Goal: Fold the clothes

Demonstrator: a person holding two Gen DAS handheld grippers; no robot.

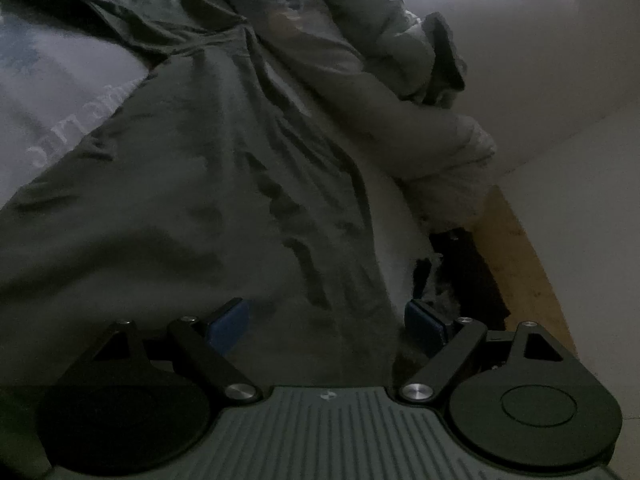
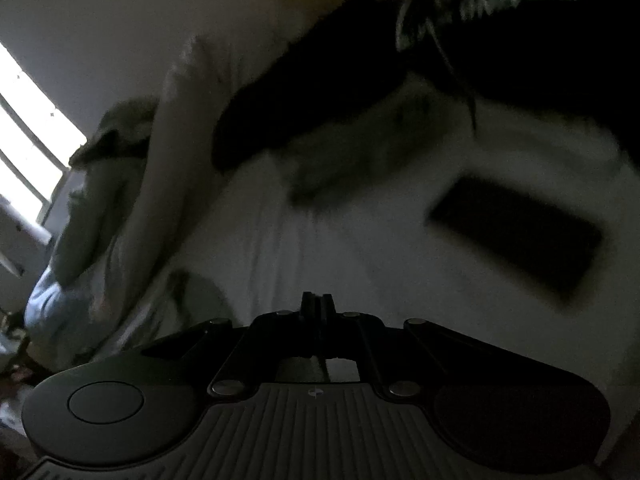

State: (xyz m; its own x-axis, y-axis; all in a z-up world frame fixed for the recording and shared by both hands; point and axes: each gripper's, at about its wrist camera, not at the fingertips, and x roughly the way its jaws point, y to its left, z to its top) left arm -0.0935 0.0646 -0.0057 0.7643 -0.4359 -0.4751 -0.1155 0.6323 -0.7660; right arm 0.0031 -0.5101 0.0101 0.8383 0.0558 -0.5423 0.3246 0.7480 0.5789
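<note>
Left gripper point(image 1: 326, 320) jaws wide over grey-green garment point(image 1: 180, 200), placed to pinch an edge. Right gripper point(image 2: 317, 304) jaws closed, apparently empty, above white bed point(image 2: 280, 240).

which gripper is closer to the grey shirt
Left. The left gripper is open right over the grey shirt. The right gripper is shut over the white sheet, off to the side.

Pale lettering on grey garment point(image 1: 60, 92), unreadable.
</note>
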